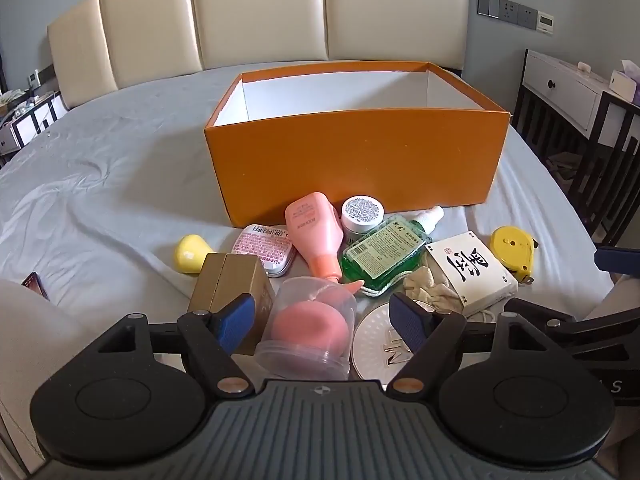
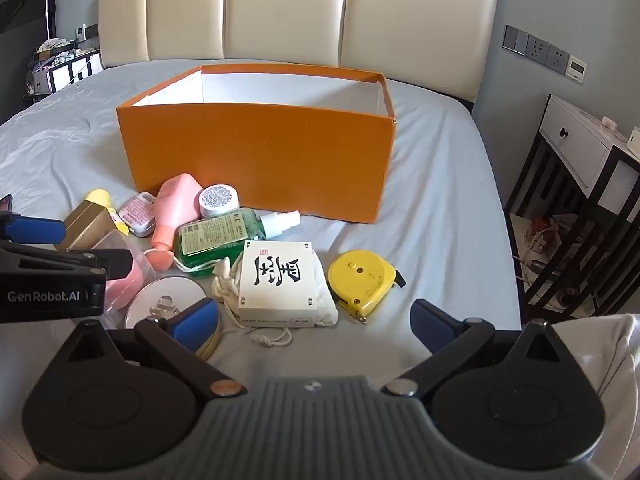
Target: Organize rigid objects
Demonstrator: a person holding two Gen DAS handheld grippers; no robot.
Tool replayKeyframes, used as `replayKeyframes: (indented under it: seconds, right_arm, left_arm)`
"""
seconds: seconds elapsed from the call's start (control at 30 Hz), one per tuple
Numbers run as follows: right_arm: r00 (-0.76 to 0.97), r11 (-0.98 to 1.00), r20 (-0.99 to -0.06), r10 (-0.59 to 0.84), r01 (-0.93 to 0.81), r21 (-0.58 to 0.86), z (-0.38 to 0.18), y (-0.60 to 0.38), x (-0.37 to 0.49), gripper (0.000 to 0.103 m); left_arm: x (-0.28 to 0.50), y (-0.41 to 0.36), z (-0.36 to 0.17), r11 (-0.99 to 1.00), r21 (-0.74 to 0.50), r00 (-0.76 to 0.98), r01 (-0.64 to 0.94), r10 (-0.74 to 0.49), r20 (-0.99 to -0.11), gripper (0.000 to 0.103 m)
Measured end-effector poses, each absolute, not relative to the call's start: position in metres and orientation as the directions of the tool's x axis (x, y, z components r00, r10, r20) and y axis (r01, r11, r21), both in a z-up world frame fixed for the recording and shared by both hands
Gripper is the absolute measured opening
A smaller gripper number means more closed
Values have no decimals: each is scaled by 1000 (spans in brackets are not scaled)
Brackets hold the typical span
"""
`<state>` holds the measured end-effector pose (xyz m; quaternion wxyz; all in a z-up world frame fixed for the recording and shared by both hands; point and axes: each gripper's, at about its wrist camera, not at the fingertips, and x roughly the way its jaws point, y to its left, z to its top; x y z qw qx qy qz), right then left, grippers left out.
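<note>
The bed (image 1: 120,152) fills both views, and the headboard (image 1: 256,12) spans the upper frame. An open orange box (image 1: 352,160) sits at the centre of the left view, white inside. The loose items lie in a cluster just below the box.

At lower centre of the right view, a white box with black lettering (image 2: 278,284) rests on a cloth pouch (image 2: 326,300). A green bottle (image 1: 380,250) lies touching a pink bottle (image 1: 316,236). A yellow tape measure (image 2: 362,280) lies right of the white box. A clear container (image 1: 308,324) holds pink sponges.

The left gripper (image 1: 324,320) is released, with the clear container between its spread fingers. The right gripper (image 2: 316,322) is released, holding nothing.
</note>
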<state>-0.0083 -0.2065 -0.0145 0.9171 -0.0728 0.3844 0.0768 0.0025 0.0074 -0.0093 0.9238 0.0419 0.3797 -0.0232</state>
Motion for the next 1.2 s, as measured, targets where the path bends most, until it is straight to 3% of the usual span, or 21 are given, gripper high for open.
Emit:
replayKeyframes:
  seconds: [1.2]
  right_arm:
    - [695,976,-716,66,-194,-98,-15,-205,-9,100]
  left_arm:
    - [2,5,-11,995,67,711,79,-9,-703,90]
